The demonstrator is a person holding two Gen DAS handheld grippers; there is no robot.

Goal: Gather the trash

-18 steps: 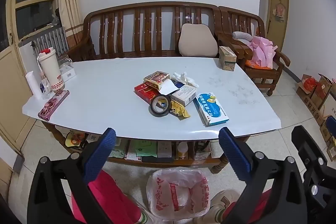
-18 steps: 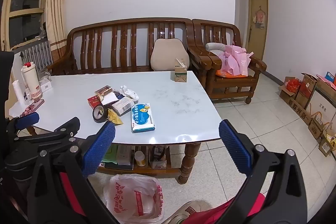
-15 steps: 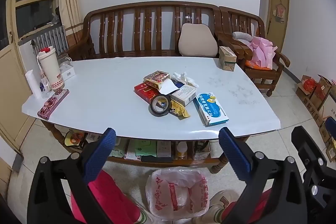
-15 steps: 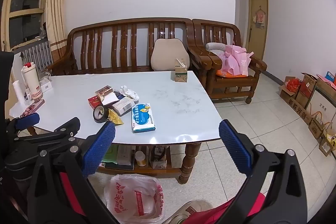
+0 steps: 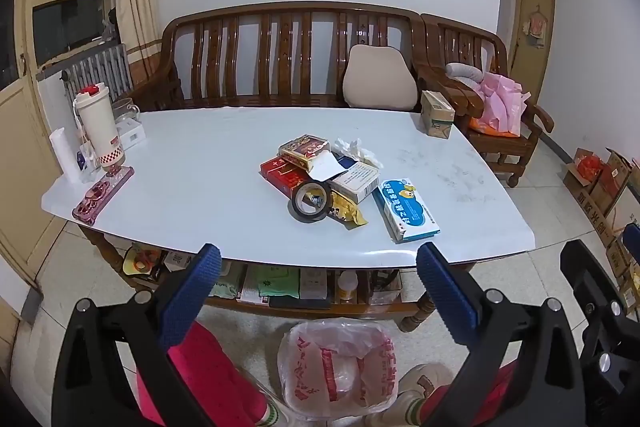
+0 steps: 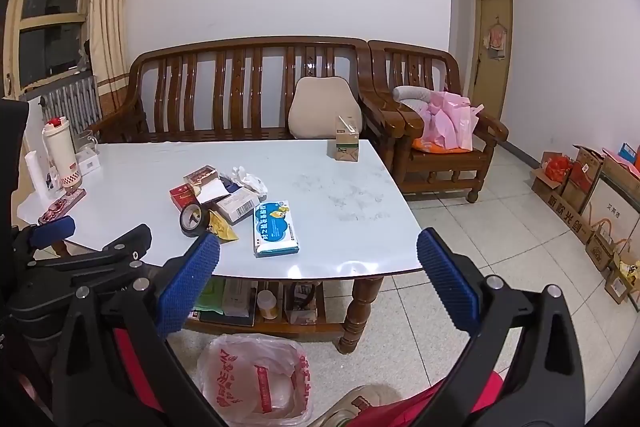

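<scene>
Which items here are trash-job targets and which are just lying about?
Job, likely: crumpled tissue, yellow wrapper, opened red-gold pack, plastic bag on the floor.
Bystanders, likely: white tumbler, pink phone, tape roll, tissue box.

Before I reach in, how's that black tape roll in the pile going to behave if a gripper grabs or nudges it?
The black tape roll leans on edge against the yellow wrapper, so a nudge would probably roll it or tip it flat. As a hollow ring, it is probably stiff and fairly light. Its smooth curved rim may slip between pads; gripping through the hole seems safer.
</scene>
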